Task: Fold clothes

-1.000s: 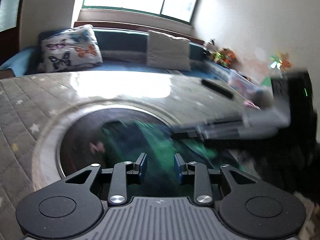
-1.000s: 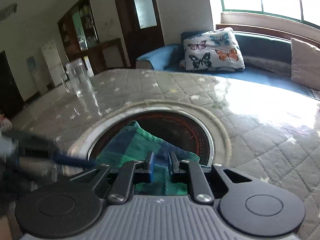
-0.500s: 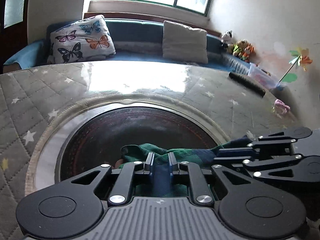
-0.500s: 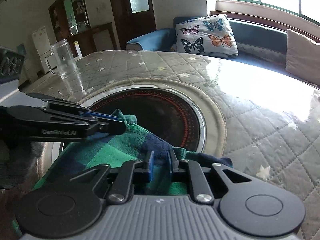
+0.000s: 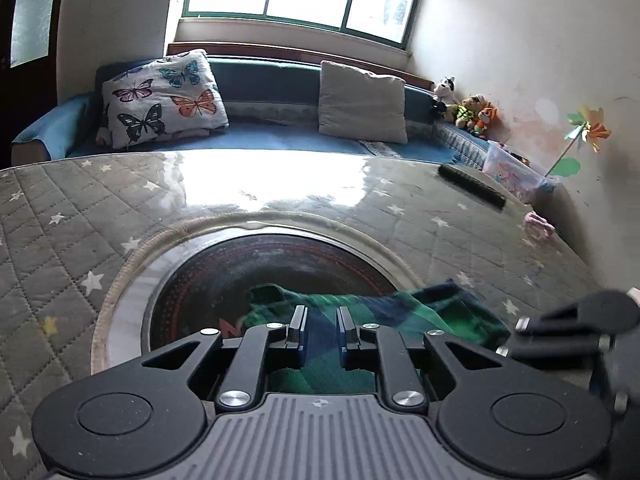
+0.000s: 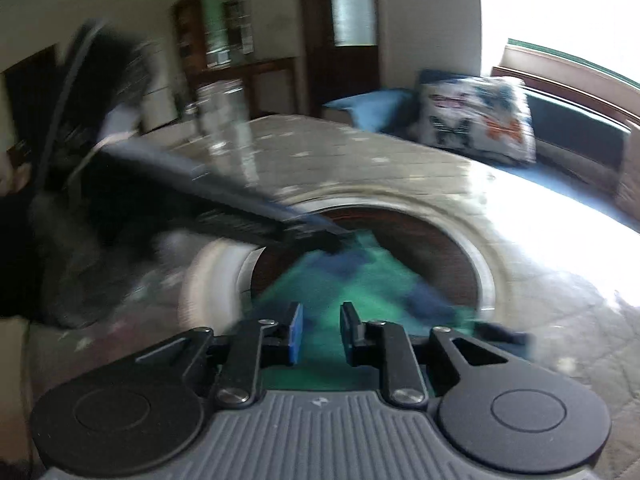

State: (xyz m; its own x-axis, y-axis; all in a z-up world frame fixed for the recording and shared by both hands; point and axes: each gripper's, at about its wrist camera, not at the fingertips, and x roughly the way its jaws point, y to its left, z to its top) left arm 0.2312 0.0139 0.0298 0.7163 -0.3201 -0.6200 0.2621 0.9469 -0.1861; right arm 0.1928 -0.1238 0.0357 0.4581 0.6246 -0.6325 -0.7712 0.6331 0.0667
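Observation:
A green and navy plaid cloth (image 5: 440,308) lies bunched over the near side of the round dark inset (image 5: 260,264) in the table. My left gripper (image 5: 322,330) is shut on a navy fold of it, which fills the narrow gap between the fingers. In the right wrist view the picture is blurred: the cloth (image 6: 360,280) spreads below my right gripper (image 6: 320,332), whose fingers stand apart with nothing pinched. The left gripper (image 6: 320,234) reaches in from the left onto the cloth's far corner. The right gripper's black body (image 5: 580,320) shows blurred at the right of the left wrist view.
A grey quilted cover with stars (image 5: 100,208) lies on the table around the inset. A clear glass jug (image 6: 218,116) stands at the far left, and a black bar (image 5: 472,186) and a pink item (image 5: 538,224) lie at the far right. A sofa with a butterfly pillow (image 5: 164,100) is behind.
My right gripper's fingers have parted and let go of the cloth, and it is pulling back fast. The left gripper stays shut on the cloth, which has dropped flatter.

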